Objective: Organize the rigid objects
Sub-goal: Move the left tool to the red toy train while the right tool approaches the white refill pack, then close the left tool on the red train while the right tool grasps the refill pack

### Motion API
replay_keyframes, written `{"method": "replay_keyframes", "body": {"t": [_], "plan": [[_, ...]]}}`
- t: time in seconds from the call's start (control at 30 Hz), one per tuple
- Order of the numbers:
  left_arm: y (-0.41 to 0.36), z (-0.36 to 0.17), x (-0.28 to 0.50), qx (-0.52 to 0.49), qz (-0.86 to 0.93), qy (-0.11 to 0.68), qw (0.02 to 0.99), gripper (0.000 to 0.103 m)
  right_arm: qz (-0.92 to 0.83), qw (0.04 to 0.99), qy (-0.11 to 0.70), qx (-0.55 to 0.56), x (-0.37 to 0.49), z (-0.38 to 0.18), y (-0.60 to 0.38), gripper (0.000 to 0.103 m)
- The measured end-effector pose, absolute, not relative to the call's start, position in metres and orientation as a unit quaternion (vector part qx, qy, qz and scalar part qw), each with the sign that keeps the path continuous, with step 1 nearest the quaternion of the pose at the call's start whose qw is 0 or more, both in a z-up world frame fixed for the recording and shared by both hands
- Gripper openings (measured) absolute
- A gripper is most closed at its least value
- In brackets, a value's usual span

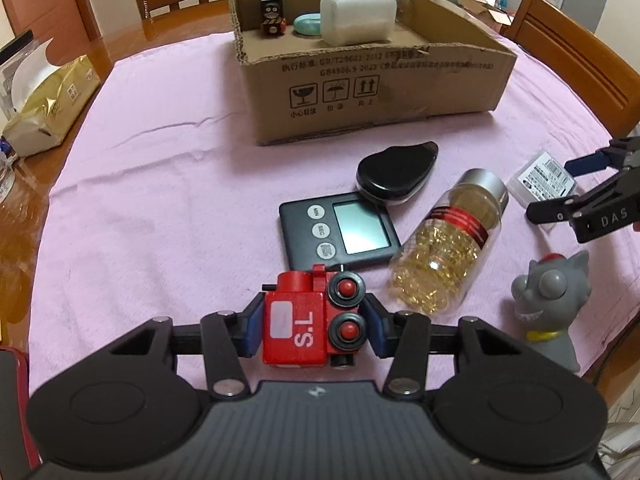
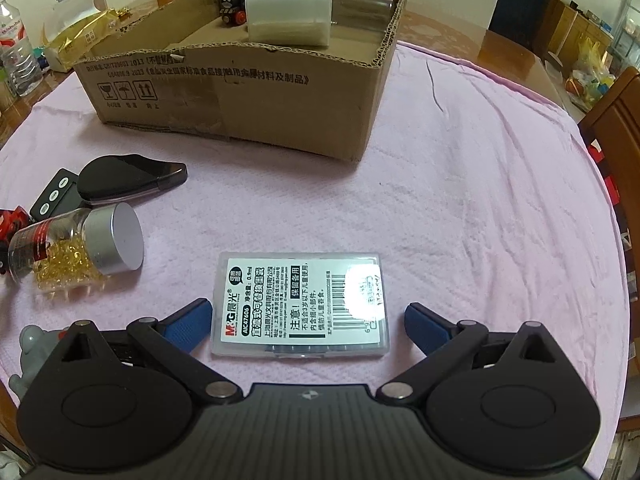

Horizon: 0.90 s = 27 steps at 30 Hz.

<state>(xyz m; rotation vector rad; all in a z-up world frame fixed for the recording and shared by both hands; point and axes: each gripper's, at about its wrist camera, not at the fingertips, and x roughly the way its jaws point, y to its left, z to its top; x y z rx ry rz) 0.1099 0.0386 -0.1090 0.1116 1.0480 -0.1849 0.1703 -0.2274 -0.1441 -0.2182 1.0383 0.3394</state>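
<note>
The open brown cardboard box (image 1: pixel 376 92) stands at the far side of the pink cloth (image 1: pixel 160 168), holding a white plastic container (image 1: pixel 358 18), a teal oval case (image 1: pixel 307 24) and a small black toy engine (image 1: pixel 272 14). Nearer lie a clear bottle of golden capsules (image 1: pixel 444 248) (on its side), a dark digital timer (image 1: pixel 340 236) and a black teardrop-shaped case (image 1: pixel 396 174). The left gripper (image 1: pixel 314 322) is clamped on a red wooden toy train (image 1: pixel 308 320). The right gripper (image 2: pixel 308 322) stands wide around a flat clear plastic refill case (image 2: pixel 302 306), pads apart from it.
</note>
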Motion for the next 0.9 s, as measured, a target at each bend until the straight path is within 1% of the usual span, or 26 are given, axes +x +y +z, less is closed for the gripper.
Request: {"method": "replay_keyframes", "body": {"t": [0.3, 0.33, 0.47, 0.73, 0.9], "plan": [[0.038, -0.109, 0.106, 0.042, -0.073, 0.504, 0.859, 0.049, 0.174, 0.845, 0.493, -0.112, 0.178, -0.144, -0.221, 0.103], [0.038, -0.108, 0.106, 0.043, -0.074, 0.505, 0.859, 0.049, 0.176, 0.844, 0.493, -0.111, 0.179, -0.144, -0.22, 0.102], [0.039, -0.108, 0.107, 0.041, -0.073, 0.507, 0.858, 0.049, 0.182, 0.843, 0.492, -0.115, 0.178, -0.14, -0.217, 0.093], [0.039, -0.107, 0.109, 0.042, -0.077, 0.512, 0.855, 0.048, 0.172, 0.84, 0.502, -0.112, 0.181, -0.139, -0.216, 0.093], [0.039, -0.097, 0.109, 0.057, -0.086, 0.514, 0.851, 0.048, 0.176, 0.836, 0.507, -0.113, 0.18, -0.133, -0.218, 0.093]]}}
